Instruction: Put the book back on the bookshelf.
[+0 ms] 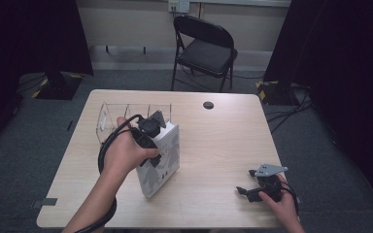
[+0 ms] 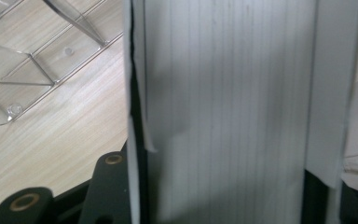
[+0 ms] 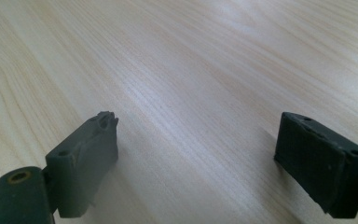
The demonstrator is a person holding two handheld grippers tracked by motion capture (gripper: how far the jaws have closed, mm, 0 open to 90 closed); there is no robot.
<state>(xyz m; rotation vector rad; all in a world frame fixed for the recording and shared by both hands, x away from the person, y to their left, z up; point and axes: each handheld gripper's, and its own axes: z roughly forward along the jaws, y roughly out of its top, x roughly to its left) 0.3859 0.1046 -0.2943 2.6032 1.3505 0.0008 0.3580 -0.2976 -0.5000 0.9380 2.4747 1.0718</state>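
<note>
Right tongs [image 1: 245,190] just rest at the near table [image 1: 223,145] edge, jaws wide apart with nothing between them, parked out of the way. Left tongs [image 1: 151,133] are clamped on the thick white book [image 1: 161,160], holding it upright, probably to slot it into the clear rack [image 1: 126,116] right behind.

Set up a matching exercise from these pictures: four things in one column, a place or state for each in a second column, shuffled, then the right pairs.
Things:
1. thick white book
2. clear acrylic organizer
3. right hand-held gripper
4. black folding chair

Places or states:
A. on the floor beyond the table
B. open, with nothing between its jaws
C. clamped in the left hand-held gripper
D. on the table, behind the book

Pairs: 1-C, 2-D, 3-B, 4-A
</note>
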